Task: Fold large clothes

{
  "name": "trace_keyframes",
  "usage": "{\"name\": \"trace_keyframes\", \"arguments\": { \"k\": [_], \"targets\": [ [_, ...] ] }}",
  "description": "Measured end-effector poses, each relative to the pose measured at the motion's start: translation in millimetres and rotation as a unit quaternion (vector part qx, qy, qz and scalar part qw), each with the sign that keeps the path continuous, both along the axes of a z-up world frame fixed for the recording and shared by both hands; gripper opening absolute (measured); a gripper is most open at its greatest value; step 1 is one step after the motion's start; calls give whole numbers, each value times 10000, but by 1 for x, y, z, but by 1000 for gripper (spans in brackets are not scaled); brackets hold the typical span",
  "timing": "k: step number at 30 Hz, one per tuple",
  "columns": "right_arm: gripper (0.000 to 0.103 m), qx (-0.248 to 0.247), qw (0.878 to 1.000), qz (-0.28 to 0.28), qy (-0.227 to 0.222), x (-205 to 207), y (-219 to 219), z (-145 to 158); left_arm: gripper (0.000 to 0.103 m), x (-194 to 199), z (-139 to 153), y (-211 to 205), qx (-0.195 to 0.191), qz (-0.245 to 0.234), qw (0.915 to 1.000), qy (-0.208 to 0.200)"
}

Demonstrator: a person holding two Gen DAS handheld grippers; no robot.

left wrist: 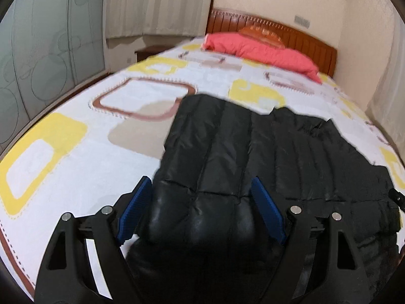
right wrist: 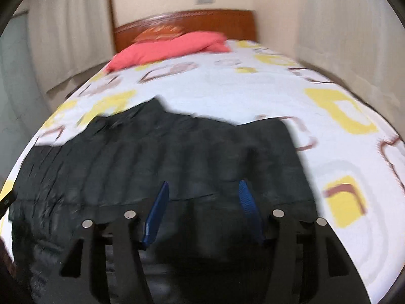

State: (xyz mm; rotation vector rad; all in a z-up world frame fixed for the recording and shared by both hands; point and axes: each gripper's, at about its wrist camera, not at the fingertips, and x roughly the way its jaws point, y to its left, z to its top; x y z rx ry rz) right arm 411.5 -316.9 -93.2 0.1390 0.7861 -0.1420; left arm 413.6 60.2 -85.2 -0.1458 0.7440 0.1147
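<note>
A black quilted puffer jacket lies spread on the bed, its sleeves folded in. My left gripper is open, its blue pads on either side of a puffy fold at the jacket's left near end. In the right wrist view the jacket fills the lower half. My right gripper is open, its blue pads set apart over the jacket's right near part. Whether the pads touch the fabric is unclear.
The bed has a white sheet with yellow and brown squares. A pink pillow lies by the wooden headboard. A glass wardrobe door stands left, curtains right.
</note>
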Motion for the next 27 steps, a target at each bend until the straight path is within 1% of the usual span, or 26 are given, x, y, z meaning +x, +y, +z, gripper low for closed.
{"name": "trace_keyframes", "arguments": {
  "k": [2, 3, 4, 6, 7, 9, 11, 12, 13, 14, 15, 16, 17, 18, 20, 22, 24, 25, 27],
  "targets": [
    [53, -98, 9992, 21, 399, 13, 9, -25, 81, 12, -15, -4, 204, 92, 9993, 295],
    [53, -28, 9986, 20, 526, 17, 8, -38, 81, 15, -19, -5, 274, 107, 9989, 371],
    [53, 23, 9991, -2, 429, 16, 6, -44, 81, 20, -27, -5, 309, 77, 9983, 492],
    [53, 32, 9990, -22, 457, 16, 6, -39, 81, 22, -33, -5, 311, 50, 9977, 599],
    [53, 99, 9987, -56, 492, 16, 3, -32, 81, 20, -30, -4, 298, 39, 9978, 588],
    [53, 244, 9989, -67, 390, 16, 0, -21, 78, 15, -20, -2, 327, 61, 9981, 520],
    [53, 170, 9997, -92, 163, 19, 2, -8, 77, 6, -4, 1, 296, 135, 9992, 232],
    [53, 88, 9998, -117, 103, 21, 4, -6, 77, 3, 2, 1, 231, 137, 9996, 73],
    [53, 34, 9998, -150, 158, 26, 5, -10, 78, 3, 4, 2, 237, 157, 9996, -92],
    [53, 65, 9993, -139, 337, 33, 5, -19, 78, 8, 0, 1, 322, 185, 9993, -5],
    [53, 143, 9978, -91, 633, 41, 5, -34, 77, 18, -12, 3, 309, 118, 9989, 328],
    [54, 126, 9976, -13, 686, 45, 5, -43, 77, 30, -30, 5, 178, -25, 9967, 795],
    [54, 34, 9977, 21, 671, 44, 6, -40, 77, 31, -32, 5, 178, -68, 9967, 792],
    [54, 28, 9976, -13, 691, 44, 6, -31, 76, 29, -28, 5, 207, -79, 9969, 750],
    [54, 250, 9988, -29, 425, 41, 4, -14, 74, 27, -12, 3, 239, -114, 9971, 710],
    [54, 259, 9996, -46, 133, 46, 6, 2, 74, 23, 9, 3, 52, -50, 9990, 447],
    [54, 271, 9996, 51, 10, 56, 13, 7, 75, 28, 25, 1, -176, -49, 9997, 156],
    [54, 212, 9997, 74, -4, 64, 18, 6, 75, 34, 28, -2, -148, -45, 9999, 72],
    [54, 151, 9998, 139, 8, 74, 26, 1, 75, 51, 27, -12, 94, 20, 9999, 53]
  ]
}}
